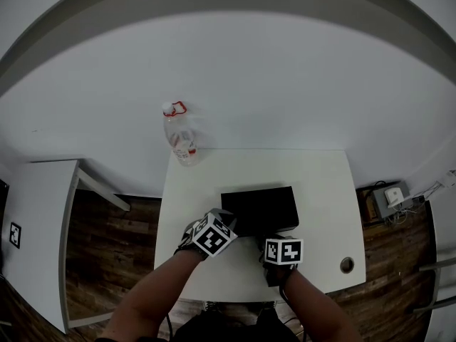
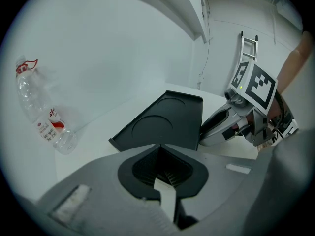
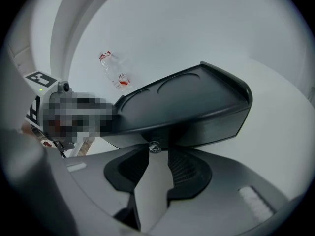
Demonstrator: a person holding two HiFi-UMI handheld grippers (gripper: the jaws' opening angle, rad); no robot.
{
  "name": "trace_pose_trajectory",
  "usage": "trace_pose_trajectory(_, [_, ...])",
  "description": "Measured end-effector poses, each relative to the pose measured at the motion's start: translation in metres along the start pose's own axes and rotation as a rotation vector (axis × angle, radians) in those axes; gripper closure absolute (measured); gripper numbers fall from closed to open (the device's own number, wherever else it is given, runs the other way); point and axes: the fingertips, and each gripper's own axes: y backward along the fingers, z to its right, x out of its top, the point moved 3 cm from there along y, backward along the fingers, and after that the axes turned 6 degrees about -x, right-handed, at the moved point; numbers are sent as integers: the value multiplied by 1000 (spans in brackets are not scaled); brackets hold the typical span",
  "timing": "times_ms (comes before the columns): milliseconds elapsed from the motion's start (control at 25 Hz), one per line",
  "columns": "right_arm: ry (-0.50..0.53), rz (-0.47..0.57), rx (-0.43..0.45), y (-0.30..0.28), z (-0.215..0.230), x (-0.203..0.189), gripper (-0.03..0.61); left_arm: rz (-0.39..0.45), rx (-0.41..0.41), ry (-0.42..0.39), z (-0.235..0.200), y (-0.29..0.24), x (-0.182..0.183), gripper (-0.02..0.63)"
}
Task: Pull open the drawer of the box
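Observation:
A flat black box [image 1: 260,206] lies on the white table [image 1: 320,184], drawer front towards me. In the right gripper view the box [image 3: 187,102] fills the middle, and a small metal knob [image 3: 154,146] sticks out of its front. My right gripper [image 3: 153,154] is open, with the knob right at its fingertips and a gap still showing between the jaws. In the head view that gripper [image 1: 274,235] is at the box's near edge. My left gripper [image 1: 226,219] is at the box's near left corner; in its own view the left gripper [image 2: 160,149] looks shut on nothing, just short of the box [image 2: 167,117].
A clear plastic bottle [image 1: 182,137] with a red label lies at the table's far left corner. A round cable hole [image 1: 347,265] is near the front right edge. Another white table [image 1: 43,219] stands to the left. A grey unit with cables [image 1: 388,198] sits on the wooden floor.

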Motion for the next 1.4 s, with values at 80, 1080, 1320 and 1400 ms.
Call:
trace_pose_trajectory(80, [-17, -1, -4, -1, -1, -1, 457, 0, -8, 4, -1, 0, 0, 611])
trace_pose_trajectory(1080, [-35, 19, -27, 1, -5, -8, 508, -5, -52, 25, -2, -4, 1, 609])
trace_pose_trajectory(1320, [-27, 10, -26, 2, -5, -10, 508, -3, -51, 32, -3, -2, 2, 610])
trace_pose_trajectory(1400, [-27, 9, -24, 3, -5, -11, 508, -4, -49, 31, -3, -1, 3, 611])
